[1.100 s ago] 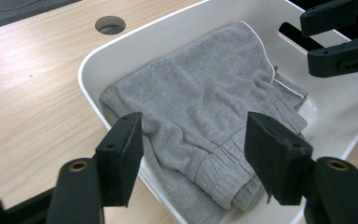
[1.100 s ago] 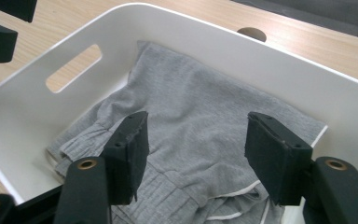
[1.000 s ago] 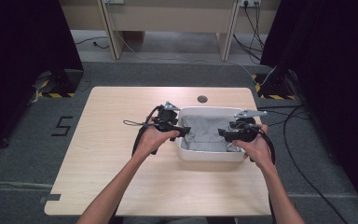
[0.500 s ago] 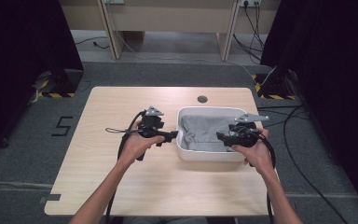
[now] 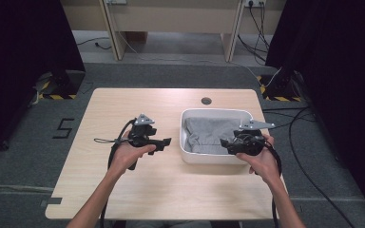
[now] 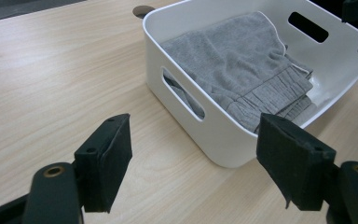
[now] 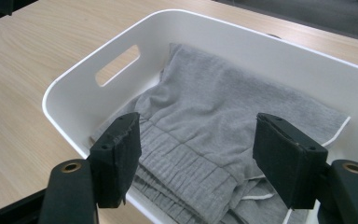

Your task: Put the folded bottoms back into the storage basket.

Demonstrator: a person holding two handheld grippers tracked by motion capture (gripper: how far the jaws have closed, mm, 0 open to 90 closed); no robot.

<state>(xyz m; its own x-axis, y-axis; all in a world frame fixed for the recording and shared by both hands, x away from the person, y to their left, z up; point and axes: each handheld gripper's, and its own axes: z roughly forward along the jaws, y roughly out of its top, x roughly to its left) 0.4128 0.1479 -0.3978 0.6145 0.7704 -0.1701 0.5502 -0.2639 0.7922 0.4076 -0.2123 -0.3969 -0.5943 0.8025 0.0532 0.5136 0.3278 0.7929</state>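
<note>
- Here, a folded grey garment (image 5: 212, 134) lies inside a white bin (image 5: 204, 157); the gripper views show its gathered waistband toward the person's side and white trim along one edge.
- The bin sits on the right half of a light wooden table (image 5: 123, 107), with a slot handle cut in each short wall, and nothing grips the cloth.
- In the high view the right gripper (image 5: 224, 142) hangs over the bin's near rim at about 4 o'clock from the garment, pointing toward 9 o'clock.
- Its jaws stand well apart and have just been opening; in the right gripper view the cloth lies below and beyond the pads (image 7: 121, 154), untouched.
- The left gripper (image 5: 167, 142) is over bare table just outside the bin's left wall, at about 9 o'clock from the garment, pointing toward 3 o'clock.
- Its jaws gape wide with nothing between them; the left gripper view shows only tabletop and the bin's corner past the pads (image 6: 109, 161).
- A round dark hole (image 5: 206, 100) in the tabletop sits at 12 o'clock from the bin, near the far edge.
</note>
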